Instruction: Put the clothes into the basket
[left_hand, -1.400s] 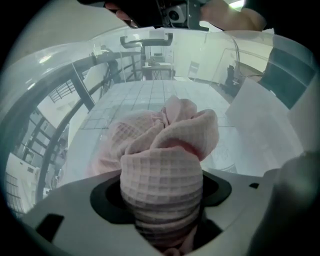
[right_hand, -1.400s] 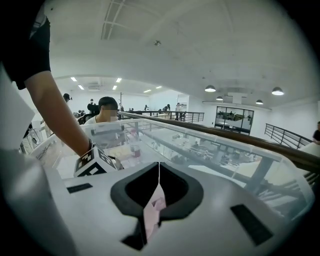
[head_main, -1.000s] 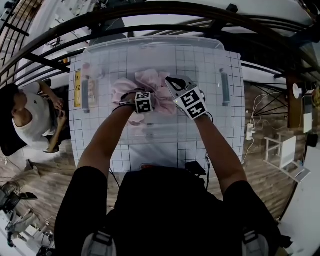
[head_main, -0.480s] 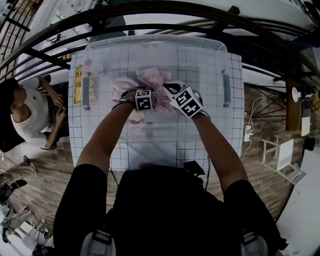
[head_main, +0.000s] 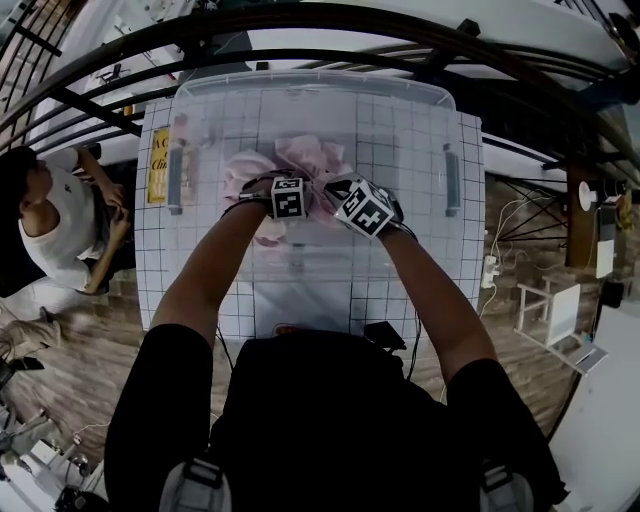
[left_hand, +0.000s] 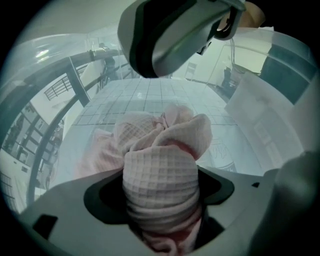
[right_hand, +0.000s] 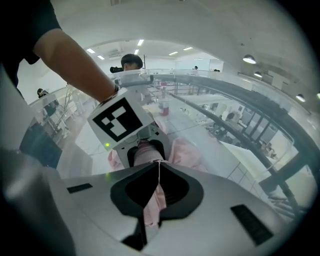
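Observation:
A pink waffle-weave cloth (head_main: 300, 160) lies bunched inside the clear plastic basket (head_main: 310, 82). My left gripper (head_main: 290, 178) is low in the basket with a thick roll of this cloth (left_hand: 162, 170) filling the gap between its jaws. Those jaws are opening, with the roll still touching both sides. My right gripper (head_main: 345, 190) is close beside it on the right, shut on a thin fold of the same cloth (right_hand: 155, 200). In the right gripper view the left gripper (right_hand: 127, 125) sits just ahead; in the left gripper view the right gripper (left_hand: 170, 35) hangs overhead.
The basket stands on a white gridded table (head_main: 150, 260) with black railings behind it. A seated person (head_main: 50, 220) is at the left. A power strip (head_main: 490, 268) and a small white stool (head_main: 550, 300) are on the wooden floor at the right.
My right gripper has moved left toward the left gripper, so the two now sit almost side by side over the cloth. The left gripper has barely shifted.

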